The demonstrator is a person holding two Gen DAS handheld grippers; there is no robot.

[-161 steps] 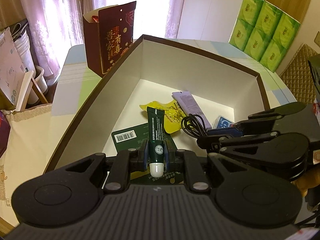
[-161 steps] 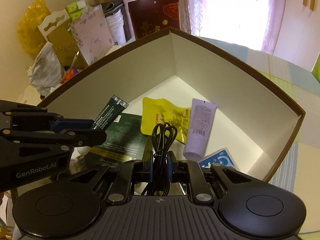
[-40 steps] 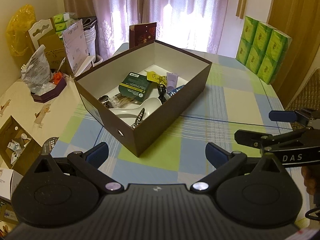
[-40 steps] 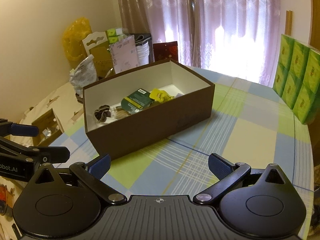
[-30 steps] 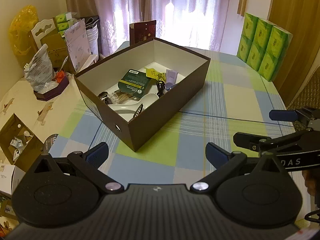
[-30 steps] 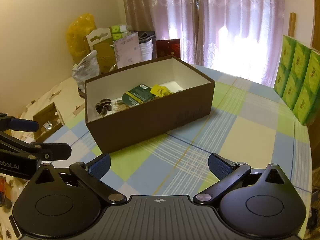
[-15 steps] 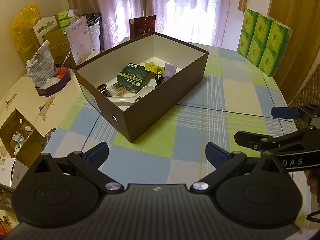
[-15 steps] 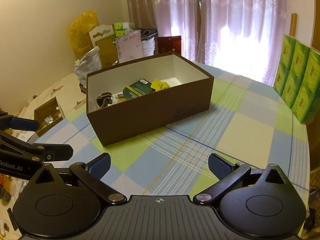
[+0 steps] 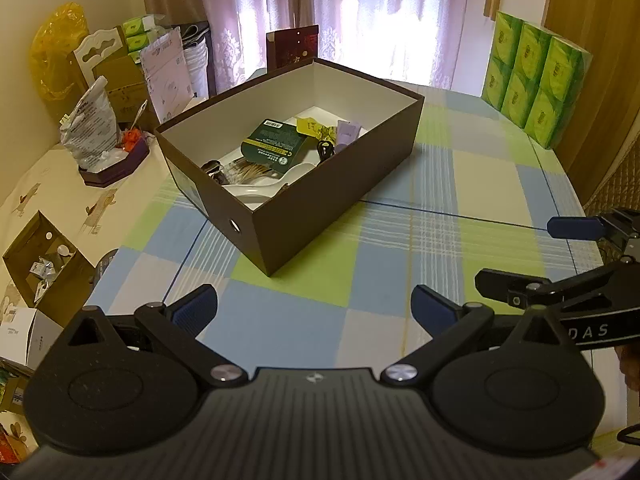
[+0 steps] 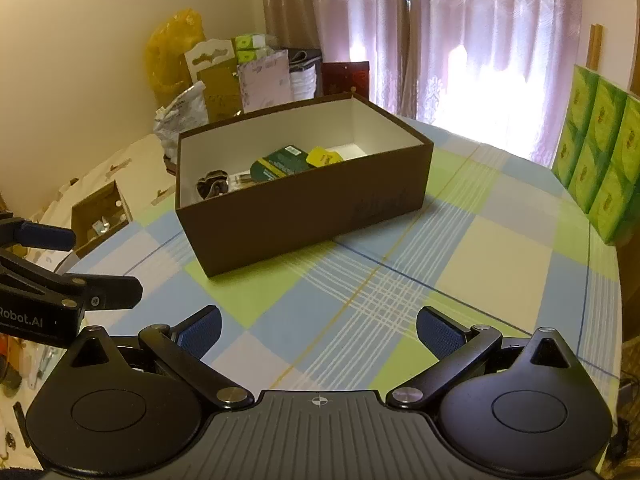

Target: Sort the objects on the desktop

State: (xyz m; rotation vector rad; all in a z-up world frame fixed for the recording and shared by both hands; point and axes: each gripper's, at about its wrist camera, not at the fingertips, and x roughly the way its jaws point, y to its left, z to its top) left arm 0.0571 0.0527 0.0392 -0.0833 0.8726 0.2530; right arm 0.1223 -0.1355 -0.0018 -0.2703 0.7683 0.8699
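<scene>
I have both tools held back over the near part of the table point(image 9: 460, 184), above its checked cloth, and neither carries anything. The left gripper point(image 9: 314, 306) has its jaws wide apart, with only cloth showing between the blue pads. The right gripper point(image 10: 318, 330) is the same, jaws spread and empty. In the left wrist view I see the right tool coming in from 3 o'clock; in the right wrist view the left tool enters from 9 o'clock.

The brown box point(image 9: 340, 196) sits on the table ahead of me, towards 12 o'clock from both cameras and well apart from both grippers. Its lid is off and the inside is white. In it I can see a dark green packet point(image 9: 274, 146) tilted against other items, a yellow pouch point(image 9: 314, 129) just beyond it, a pale purple tube point(image 9: 347, 133) to the right of that, a coiled black cable point(image 9: 325, 149) and a white object point(image 9: 262, 192) near the closest corner.

At 2 o'clock in the left view, green tissue packs point(image 9: 536, 80) stand at the table's far edge.
</scene>
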